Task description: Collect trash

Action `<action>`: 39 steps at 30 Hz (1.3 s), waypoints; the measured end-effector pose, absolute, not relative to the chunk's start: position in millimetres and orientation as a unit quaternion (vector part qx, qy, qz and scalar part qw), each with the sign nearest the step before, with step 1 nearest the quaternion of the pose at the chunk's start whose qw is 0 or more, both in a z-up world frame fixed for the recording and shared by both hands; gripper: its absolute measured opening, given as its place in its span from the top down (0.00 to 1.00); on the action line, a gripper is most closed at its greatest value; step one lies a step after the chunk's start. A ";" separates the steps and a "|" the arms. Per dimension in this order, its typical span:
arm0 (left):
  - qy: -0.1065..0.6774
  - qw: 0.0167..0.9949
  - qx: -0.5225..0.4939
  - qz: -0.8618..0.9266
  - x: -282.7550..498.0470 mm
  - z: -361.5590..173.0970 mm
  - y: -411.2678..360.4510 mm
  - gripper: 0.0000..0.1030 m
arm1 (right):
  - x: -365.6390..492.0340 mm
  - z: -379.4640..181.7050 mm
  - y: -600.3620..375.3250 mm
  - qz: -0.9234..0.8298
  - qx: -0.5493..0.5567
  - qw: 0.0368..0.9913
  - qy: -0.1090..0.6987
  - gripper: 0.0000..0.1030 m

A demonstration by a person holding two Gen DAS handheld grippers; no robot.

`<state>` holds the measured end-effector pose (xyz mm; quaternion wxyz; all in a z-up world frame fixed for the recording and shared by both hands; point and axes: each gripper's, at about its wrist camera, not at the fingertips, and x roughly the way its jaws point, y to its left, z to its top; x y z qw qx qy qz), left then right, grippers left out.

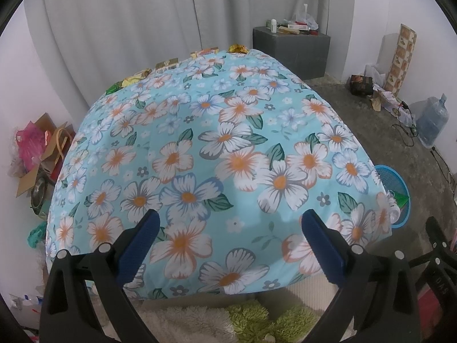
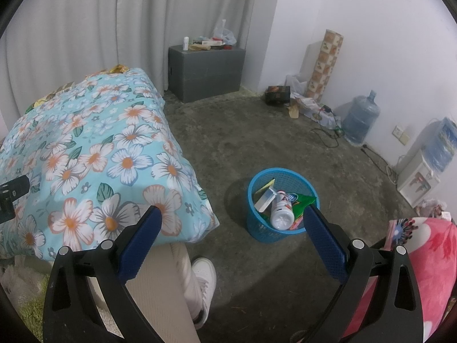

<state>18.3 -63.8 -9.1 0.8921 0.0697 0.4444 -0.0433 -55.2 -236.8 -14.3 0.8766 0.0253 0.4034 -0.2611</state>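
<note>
A blue plastic basket (image 2: 258, 228) stands on the concrete floor right of the table and holds a white bottle (image 2: 281, 210), a green packet (image 2: 301, 201) and a flat carton. It also shows in the left wrist view (image 1: 400, 183). Several wrappers and small boxes (image 1: 167, 64) lie along the far edge of the floral-covered table (image 1: 200, 157). My left gripper (image 1: 230, 224) is open and empty above the table's near edge. My right gripper (image 2: 232, 220) is open and empty, above the floor near the basket.
A grey box (image 2: 207, 70) with clutter stands by the curtain. A water jug (image 2: 361, 120), a patterned roll (image 2: 324, 65) and cables line the right wall. Cardboard and bags (image 1: 40, 154) pile up left of the table. My leg and white shoe (image 2: 202, 280) are below.
</note>
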 end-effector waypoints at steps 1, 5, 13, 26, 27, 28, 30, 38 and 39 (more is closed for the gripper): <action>0.444 0.892 0.070 -0.043 18.4 -9.2 -63.8 0.05 | -55.2 -14.3 -236.9 -0.261 0.026 0.877 0.403 0.08; 0.445 0.892 0.070 -0.043 18.4 -9.7 -63.5 0.05 | -54.0 -14.4 -236.6 -0.260 0.026 0.876 0.405 0.08; 0.445 0.892 0.071 -0.043 18.4 -10.2 -63.6 0.05 | -52.7 -14.5 -234.5 -0.259 0.026 0.877 0.404 0.08; 0.447 0.891 0.073 -0.042 17.5 -11.7 -60.8 0.05 | -52.9 -14.2 -235.0 -0.259 0.026 0.877 0.404 0.08; 0.447 0.891 0.073 -0.043 17.9 -11.7 -61.4 0.05 | -52.9 -14.1 -235.2 -0.259 0.026 0.877 0.405 0.08; 0.447 0.890 0.073 -0.042 17.7 -11.9 -60.3 0.05 | -52.9 -14.1 -235.1 -0.259 0.026 0.877 0.405 0.08; 0.448 0.890 0.073 -0.042 17.2 -12.3 -58.1 0.05 | -52.5 -13.9 -234.4 -0.258 0.026 0.877 0.405 0.08; 0.448 0.890 0.074 -0.043 17.9 -12.6 -59.6 0.05 | -51.9 -14.1 -234.5 -0.258 0.025 0.877 0.405 0.08; 0.448 0.890 0.074 -0.043 18.3 -12.6 -60.7 0.05 | -52.0 -14.1 -234.7 -0.257 0.025 0.877 0.405 0.08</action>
